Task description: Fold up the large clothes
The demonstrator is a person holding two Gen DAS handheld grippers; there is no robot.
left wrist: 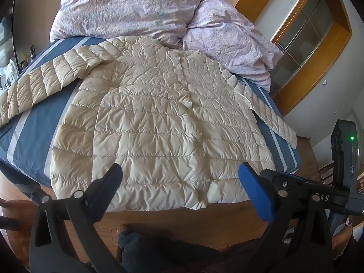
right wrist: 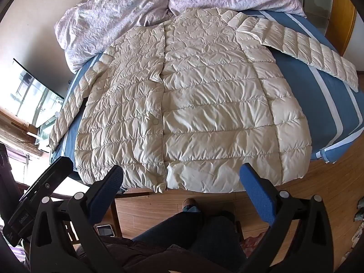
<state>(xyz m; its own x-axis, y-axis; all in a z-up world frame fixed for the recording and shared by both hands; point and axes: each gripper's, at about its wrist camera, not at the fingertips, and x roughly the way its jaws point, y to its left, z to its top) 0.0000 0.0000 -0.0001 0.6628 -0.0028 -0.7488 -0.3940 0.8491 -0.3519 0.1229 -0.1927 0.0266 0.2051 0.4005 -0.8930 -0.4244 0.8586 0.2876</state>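
A cream quilted down jacket [left wrist: 159,122] lies spread flat on the blue bed, front up with its snap placket shut, hem at the near bed edge. One sleeve [left wrist: 45,79] stretches out to the left, the other [left wrist: 266,111] runs off the right side. The right wrist view shows the same jacket [right wrist: 193,104] with a sleeve [right wrist: 307,52] reaching right. My left gripper [left wrist: 179,182] hovers open above the hem, nothing between its blue pads. My right gripper [right wrist: 182,182] also stands open over the hem, holding nothing.
A crumpled lilac duvet [left wrist: 141,9] is heaped at the head of the bed [left wrist: 29,136]. Wooden floor [right wrist: 318,195] lies below the near bed edge, with the person's legs [right wrist: 182,234] there. A wood-framed cabinet [left wrist: 314,34] stands at right; a window [right wrist: 29,95] at left.
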